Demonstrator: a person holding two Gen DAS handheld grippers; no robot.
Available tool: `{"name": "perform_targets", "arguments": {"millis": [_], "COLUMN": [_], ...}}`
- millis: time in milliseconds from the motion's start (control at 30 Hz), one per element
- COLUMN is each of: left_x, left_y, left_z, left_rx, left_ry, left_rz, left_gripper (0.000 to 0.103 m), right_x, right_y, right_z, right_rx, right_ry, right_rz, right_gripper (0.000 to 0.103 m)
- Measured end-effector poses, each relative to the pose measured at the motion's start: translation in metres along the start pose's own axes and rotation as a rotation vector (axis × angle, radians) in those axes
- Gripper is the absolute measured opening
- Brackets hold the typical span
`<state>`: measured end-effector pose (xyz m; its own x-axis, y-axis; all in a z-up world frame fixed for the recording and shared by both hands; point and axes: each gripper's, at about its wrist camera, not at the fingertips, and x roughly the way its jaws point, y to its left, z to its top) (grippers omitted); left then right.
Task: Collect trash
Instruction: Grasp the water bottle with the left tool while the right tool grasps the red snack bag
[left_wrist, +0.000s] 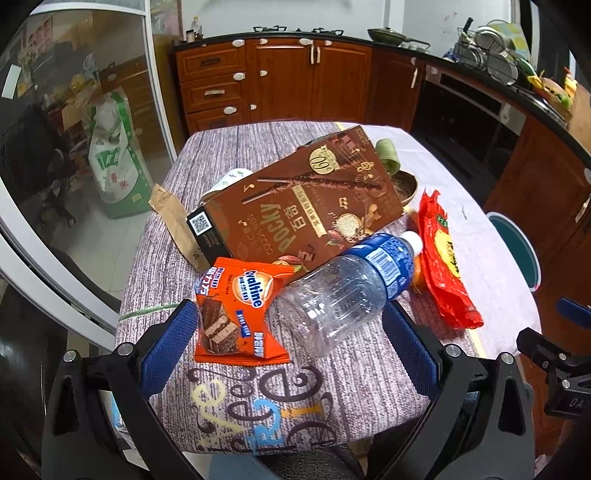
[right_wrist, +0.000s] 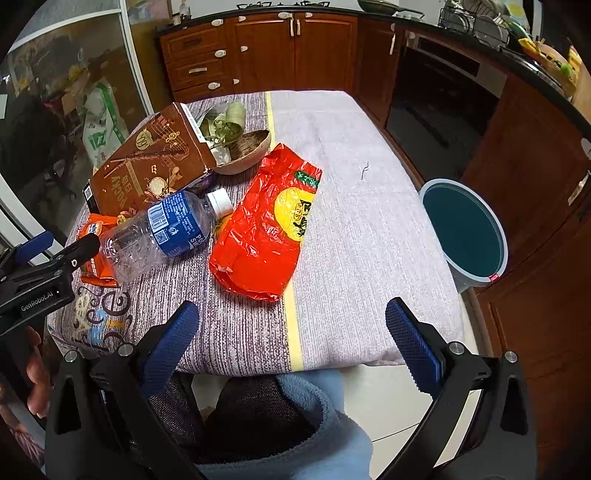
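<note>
left wrist: left gripper (left_wrist: 290, 325) jaws wide, empty, straddling ovaltine wrapper (left_wrist: 236, 314) and bottle (left_wrist: 347, 288); pocky box (left_wrist: 295, 206) behind. right wrist: right gripper (right_wrist: 291, 321) wide, empty; red bag (right_wrist: 266, 225) on table, bin (right_wrist: 469, 236) empty. nothing collected yet, i'd say.

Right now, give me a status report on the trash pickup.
Left gripper and right gripper open, empty. Clear plastic bottle, orange Ovaltine wrapper, red bag on table. Teal bin unobstructed.
</note>
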<state>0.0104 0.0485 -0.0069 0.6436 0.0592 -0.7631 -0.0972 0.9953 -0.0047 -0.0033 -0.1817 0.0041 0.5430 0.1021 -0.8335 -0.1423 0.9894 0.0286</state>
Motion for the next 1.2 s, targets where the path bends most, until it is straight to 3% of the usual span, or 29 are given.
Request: {"name": "perform_targets", "arguments": {"millis": [333,500,733,967,1000,1100,1200], "left_x": [0.015,0.03,0.051,0.063,0.063,0.065,0.066], "left_y": [0.035,0.014,-0.007,-0.032,-0.035,-0.043,-0.052], "left_z": [0.006,0.012,0.022,0.023,0.023,0.02,0.015], "left_rx": [0.04,0.157,0.243,0.371,0.385,0.413,0.445], "left_ry": [0.02,0.051,0.086,0.117,0.116,0.126,0.144], "left_rz": [0.003,-0.025,-0.073,-0.095,-0.094,-0.106,-0.122], "left_gripper": [0.099,0.099,0.099,0.099,0.099,0.099,0.099], "right_x": [0.04,0.075,0.109,0.117,0.116,0.104,0.095], "right_y": [0.022,0.031,0.035,0.028,0.026,0.015,0.008], "right_z": [0.007,0.02,0.03,0.03,0.03,0.028,0.028], "right_rx": [-0.058,-0.073,-0.085,-0.102,-0.097,-0.077,-0.06], "right_ry": [0.072,0.12,0.17,0.17,0.163,0.14,0.125], "right_rz": [0.051,0.082,0.101,0.119,0.133,0.188,0.203], "right_gripper": [0.097,0.097,0.097,0.058,0.042,0.015,0.011]}}
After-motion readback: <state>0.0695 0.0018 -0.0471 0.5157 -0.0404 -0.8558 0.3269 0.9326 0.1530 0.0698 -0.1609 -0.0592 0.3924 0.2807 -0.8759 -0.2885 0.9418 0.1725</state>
